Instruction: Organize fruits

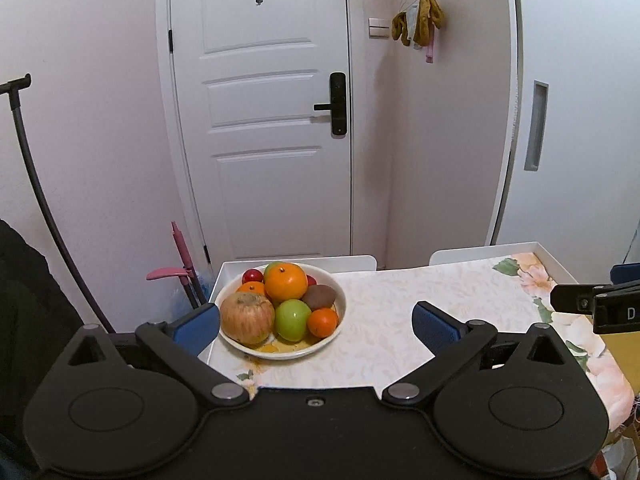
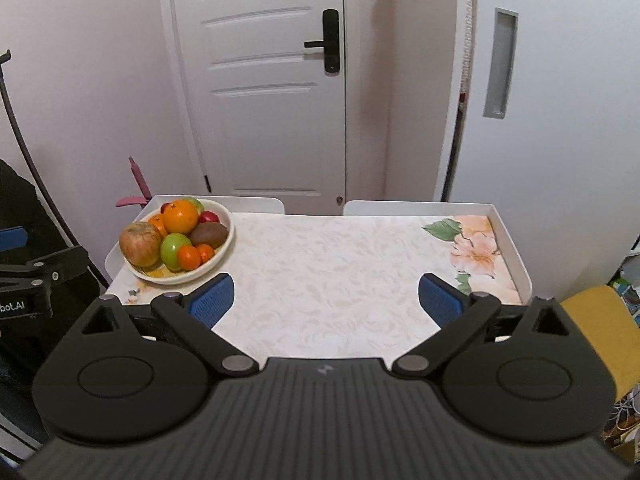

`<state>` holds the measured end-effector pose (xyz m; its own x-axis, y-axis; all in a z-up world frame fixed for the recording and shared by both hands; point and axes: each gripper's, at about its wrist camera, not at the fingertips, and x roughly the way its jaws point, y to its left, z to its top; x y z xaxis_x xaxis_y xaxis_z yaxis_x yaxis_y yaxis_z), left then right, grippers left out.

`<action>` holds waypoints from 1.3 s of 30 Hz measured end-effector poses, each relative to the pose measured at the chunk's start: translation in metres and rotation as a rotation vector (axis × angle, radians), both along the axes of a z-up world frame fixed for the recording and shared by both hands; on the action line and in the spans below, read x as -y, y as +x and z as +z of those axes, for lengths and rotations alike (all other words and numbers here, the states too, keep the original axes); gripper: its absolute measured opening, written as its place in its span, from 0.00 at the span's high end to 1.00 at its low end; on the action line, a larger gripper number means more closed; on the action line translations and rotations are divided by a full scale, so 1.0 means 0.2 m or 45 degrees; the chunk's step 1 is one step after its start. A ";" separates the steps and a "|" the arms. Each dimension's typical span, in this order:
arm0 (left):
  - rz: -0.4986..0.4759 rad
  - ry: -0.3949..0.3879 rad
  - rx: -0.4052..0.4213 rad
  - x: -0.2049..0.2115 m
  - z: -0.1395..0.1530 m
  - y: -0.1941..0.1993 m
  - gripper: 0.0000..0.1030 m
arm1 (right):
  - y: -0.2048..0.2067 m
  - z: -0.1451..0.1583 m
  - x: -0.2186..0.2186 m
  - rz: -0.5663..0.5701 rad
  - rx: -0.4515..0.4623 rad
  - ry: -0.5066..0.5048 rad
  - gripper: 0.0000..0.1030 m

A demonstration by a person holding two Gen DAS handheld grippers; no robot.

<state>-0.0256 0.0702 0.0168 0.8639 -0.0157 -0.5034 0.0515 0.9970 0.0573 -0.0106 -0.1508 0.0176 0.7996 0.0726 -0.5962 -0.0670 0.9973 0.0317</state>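
Note:
A white bowl (image 1: 338,332) stands at the table's far left corner, piled with fruit: a large orange (image 1: 285,281), a red-yellow apple (image 1: 247,318), a green apple (image 1: 293,319), a kiwi (image 1: 319,295), a small orange (image 1: 323,322) and red fruits at the back. The bowl also shows in the right wrist view (image 2: 226,246). My left gripper (image 1: 316,326) is open and empty, just in front of the bowl. My right gripper (image 2: 326,300) is open and empty over the middle of the table, right of the bowl.
The table (image 2: 340,264) has a floral cloth and a raised white rim. A white door (image 1: 264,120) stands behind it. A yellow chair (image 2: 600,332) is at the right. A pink mop handle (image 1: 182,256) and a dark pole (image 1: 36,188) stand at the left.

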 end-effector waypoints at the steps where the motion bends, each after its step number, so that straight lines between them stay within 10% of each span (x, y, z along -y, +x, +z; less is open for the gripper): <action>1: 0.001 0.001 0.000 0.00 0.00 -0.01 0.00 | -0.02 0.00 0.01 -0.003 0.003 -0.007 0.00; 39: 0.000 0.009 0.002 0.01 -0.02 -0.02 0.00 | -0.02 -0.01 0.04 -0.070 -0.028 -0.007 0.00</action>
<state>-0.0297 0.0683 0.0126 0.8647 -0.0118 -0.5021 0.0512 0.9966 0.0647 -0.0142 -0.1590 0.0166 0.7890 0.0255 -0.6138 -0.0111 0.9996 0.0273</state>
